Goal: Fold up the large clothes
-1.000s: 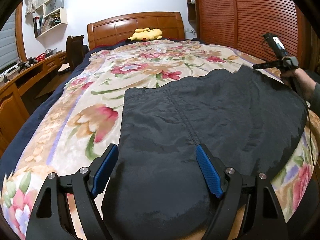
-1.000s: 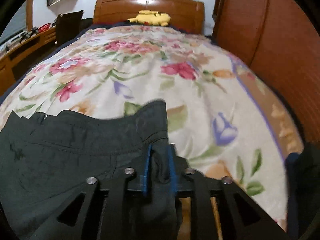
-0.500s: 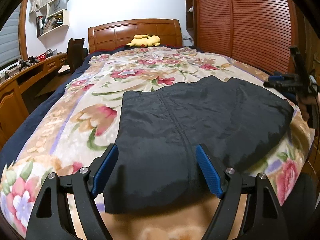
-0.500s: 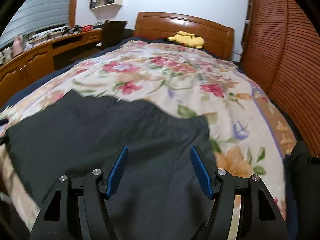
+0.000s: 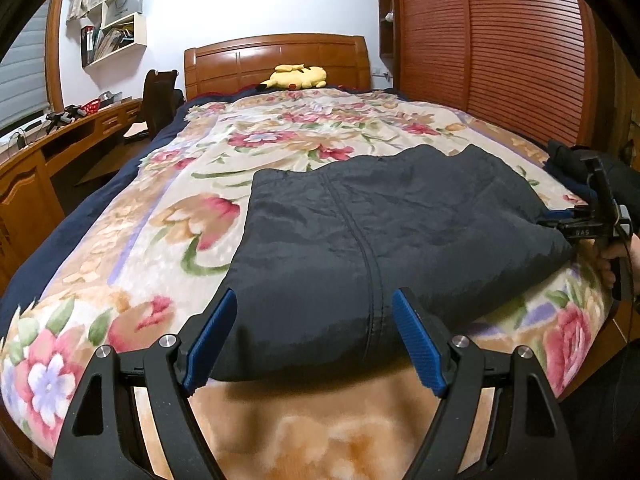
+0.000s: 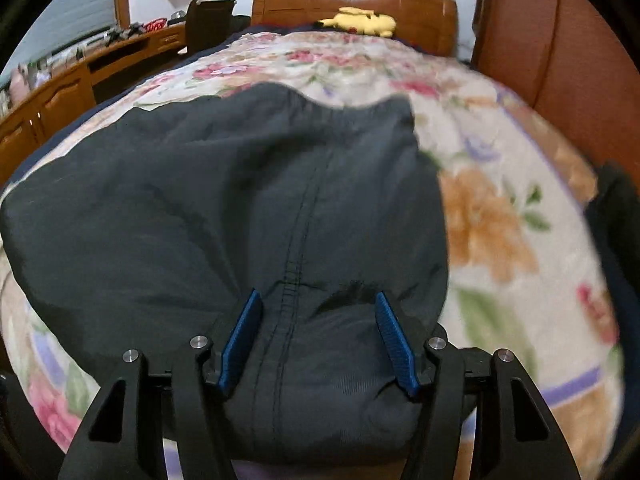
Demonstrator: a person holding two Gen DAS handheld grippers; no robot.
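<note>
The left claw (image 5: pixel 314 340) stands wide open at the near edge of the bed (image 5: pixel 132 240), its blue pads (image 5: pixel 416 346) apart on either side of the garment's near fold, gripping nothing. The right claw (image 6: pixel 316 334) is likewise spread wide, its pads (image 6: pixel 394 344) flanking a bunched ridge of cloth without closing on it; in the left view it shows as a dark frame (image 5: pixel 588 220) at the garment's right end, touching or nearly touching the fabric. The dark garment (image 5: pixel 384 232), seemingly trousers folded once, lies flat on the floral blanket (image 5: pixel 280 136) with its long axis running across the bed from left to right, a stitched seam (image 5: pixel 360 240) running away from the left claw toward the headboard (image 5: pixel 276 60). From the left claw the cloth lies straight ahead and just beneath the pads; from the right claw it stretches ahead and off to the left, the seam (image 6: pixel 296 248) lining up between the pads. Each hand appears about equally near its own end, so the next fold likely turns on pinching both near corners and carrying them across that long axis. The view from the right claw is blurred. A yellow plush (image 5: pixel 296 77) rests by the headboard, and another dark heap (image 6: pixel 618 216) lies well apart at the bed's right edge.
</note>
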